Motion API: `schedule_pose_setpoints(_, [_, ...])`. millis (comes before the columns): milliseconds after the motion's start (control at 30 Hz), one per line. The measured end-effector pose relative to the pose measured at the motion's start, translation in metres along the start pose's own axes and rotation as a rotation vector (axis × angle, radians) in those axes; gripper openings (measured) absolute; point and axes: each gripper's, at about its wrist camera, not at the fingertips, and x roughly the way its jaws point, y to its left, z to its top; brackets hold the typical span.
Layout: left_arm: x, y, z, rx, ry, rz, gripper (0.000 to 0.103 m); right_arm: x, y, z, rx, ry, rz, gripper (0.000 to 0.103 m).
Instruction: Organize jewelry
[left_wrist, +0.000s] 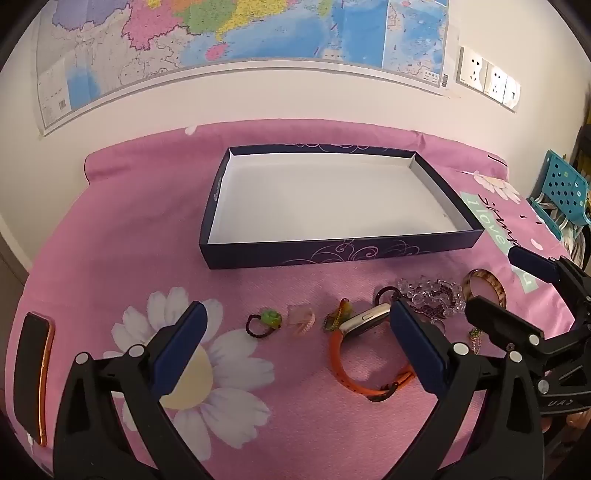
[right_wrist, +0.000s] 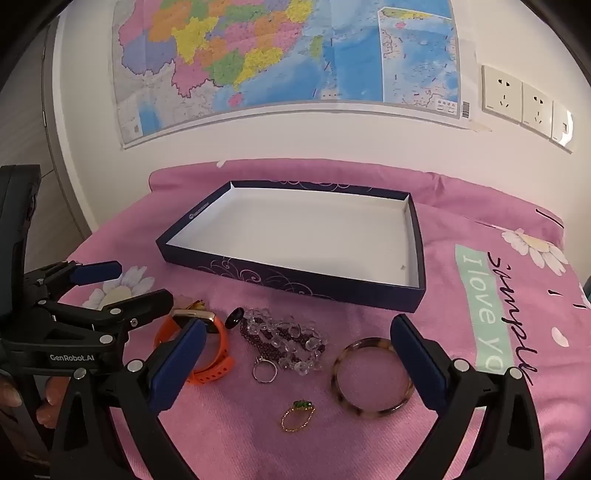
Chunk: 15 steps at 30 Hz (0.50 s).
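Left gripper (left_wrist: 295, 339): jaws spread wide, holding nothing, poised over an orange-strapped watch (left_wrist: 364, 354), a green-flower hair tie (left_wrist: 264, 323) and small clips on the pink bedspread (left_wrist: 110, 240). Right gripper (right_wrist: 297, 358): likewise agape and unladen, above a crystal-and-garnet bead bracelet (right_wrist: 284, 339), silver ring (right_wrist: 265, 371), tortoiseshell bangle (right_wrist: 371, 376) and green-stone gold ring (right_wrist: 297, 415). Beyond the jewelry: navy tray (right_wrist: 288, 286), white interior bare; a phone (left_wrist: 33, 373) at far left.
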Motion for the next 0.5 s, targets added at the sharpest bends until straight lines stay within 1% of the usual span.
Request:
schedule_pose_setpoints(233, [-0.002,0.004,0.002,0.000,-0.003,-0.001,0.097,-0.005,0.004,-0.003,0.004,-0.009,0.007,0.097])
schedule_pose_setpoints(267, [-0.002,0.004,0.002,0.000,-0.005,0.000,0.097,-0.003,-0.004,0.001,0.014,-0.003,0.013,0.097])
schedule_pose_setpoints(500, [-0.006,0.009,0.006,-0.012,-0.009,0.007,0.097,-0.005,-0.005,0.002,0.016,-0.008,0.018,0.097])
